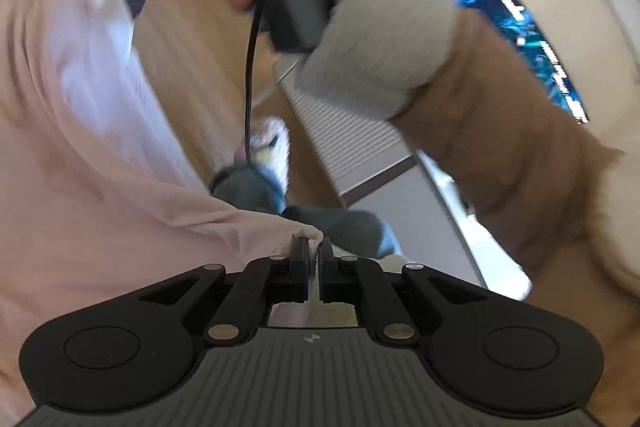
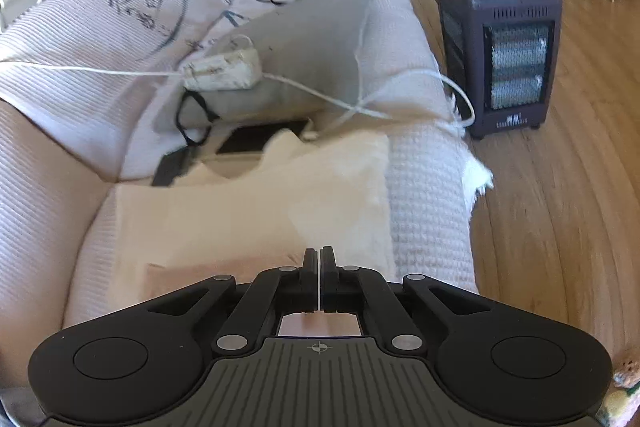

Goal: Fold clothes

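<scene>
Left claw [image 1: 315, 247]: closed, pinching a corner of the pink garment [image 1: 92, 163], lifted off the sofa. Right claw [image 2: 319, 255]: closed on a thin pale fabric edge, apparently the same garment [image 2: 224, 271], lying on the sofa [image 2: 428, 179]. Judged light, soft, limp; best gripped at corners or hems, kept taut. Beyond: laptop [image 2: 304, 39], charger [image 2: 222, 69], heater [image 2: 500, 47]. No containers visible.

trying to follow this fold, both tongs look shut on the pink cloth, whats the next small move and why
Probably carry the left tongs across towards the right tongs. Both are shut on edges of the pink garment, which hangs lifted from the left tongs, while the part by the right tongs lies on the sofa; bringing the edges together would make the fold.
</scene>
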Motion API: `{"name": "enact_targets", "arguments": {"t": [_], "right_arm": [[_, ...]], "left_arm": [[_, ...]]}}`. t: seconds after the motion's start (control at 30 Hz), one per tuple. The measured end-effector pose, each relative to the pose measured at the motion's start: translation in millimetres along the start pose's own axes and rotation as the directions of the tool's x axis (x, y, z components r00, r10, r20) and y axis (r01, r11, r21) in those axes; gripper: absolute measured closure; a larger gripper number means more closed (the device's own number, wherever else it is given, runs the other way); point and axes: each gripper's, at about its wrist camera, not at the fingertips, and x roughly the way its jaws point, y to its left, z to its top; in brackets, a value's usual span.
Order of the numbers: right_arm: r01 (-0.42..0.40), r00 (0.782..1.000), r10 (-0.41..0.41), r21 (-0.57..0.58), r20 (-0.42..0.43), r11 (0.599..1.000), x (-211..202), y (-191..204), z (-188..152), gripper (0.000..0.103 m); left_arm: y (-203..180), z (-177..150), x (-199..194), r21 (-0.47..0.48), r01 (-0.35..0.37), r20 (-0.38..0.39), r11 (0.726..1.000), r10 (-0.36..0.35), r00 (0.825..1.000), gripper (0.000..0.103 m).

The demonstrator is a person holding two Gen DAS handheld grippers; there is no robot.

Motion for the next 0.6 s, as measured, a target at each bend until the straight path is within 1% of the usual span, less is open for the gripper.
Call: {"name": "enact_targets", "arguments": {"t": [0.03, 0.13, 0.17, 0.23, 0.3, 0.37, 0.47, 0.5, 0.57, 0.6], "right_arm": [[0.001, 1.000, -0.001, 0.001, -0.008, 1.000, 1, -3, -4, 0.093], [-0.037, 0.999, 0.035, -0.041, -0.031, 0.998, -16, -4, -24, 0.093], [-0.053, 0.998, 0.051, -0.069, -0.038, 0.996, -26, -3, -33, 0.091], [-0.095, 0.994, 0.086, -0.133, -0.071, 0.987, -43, 3, -55, 0.083], [-0.113, 0.991, 0.098, -0.180, -0.088, 0.977, -55, 11, -75, 0.050], [-0.122, 0.992, 0.107, -0.242, -0.072, 0.963, -62, 26, -96, 0.044], [-0.122, 0.991, 0.098, -0.326, -0.089, 0.937, -51, 46, -116, 0.043], [-0.113, 0.991, 0.080, -0.353, -0.107, 0.929, -42, 51, -120, 0.043], [-0.050, 0.993, 0.000, -0.426, -0.118, 0.903, -20, 57, -130, 0.045], [-0.017, 0.993, -0.036, -0.452, -0.109, 0.892, -12, 57, -134, 0.050]], "left_arm": [[2, 0, 5, -0.012, -0.005, 0.002, 1.000, 0.005, 1.000, 0.099], [3, -4, 11, -0.041, 0.006, 0.007, 0.999, -0.006, 1.000, 0.099], [1, -5, 12, -0.040, 0.004, 0.008, 0.999, -0.003, 1.000, 0.099], [-2, -7, 19, -0.023, -0.008, 0.004, 1.000, 0.008, 1.000, 0.099], [-4, -11, 24, -0.023, -0.003, 0.002, 1.000, 0.003, 1.000, 0.099], [-9, -15, 29, -0.013, -0.012, 0.008, 1.000, 0.012, 1.000, 0.099], [-19, -17, 39, -0.009, -0.034, 0.018, 0.999, 0.034, 0.999, 0.099], [-21, -19, 41, -0.011, -0.039, 0.020, 0.999, 0.039, 0.999, 0.099], [-25, -22, 44, -0.011, -0.058, 0.019, 0.998, 0.058, 0.998, 0.099], [-26, -25, 45, -0.012, -0.076, 0.016, 0.997, 0.077, 0.997, 0.099]]}}
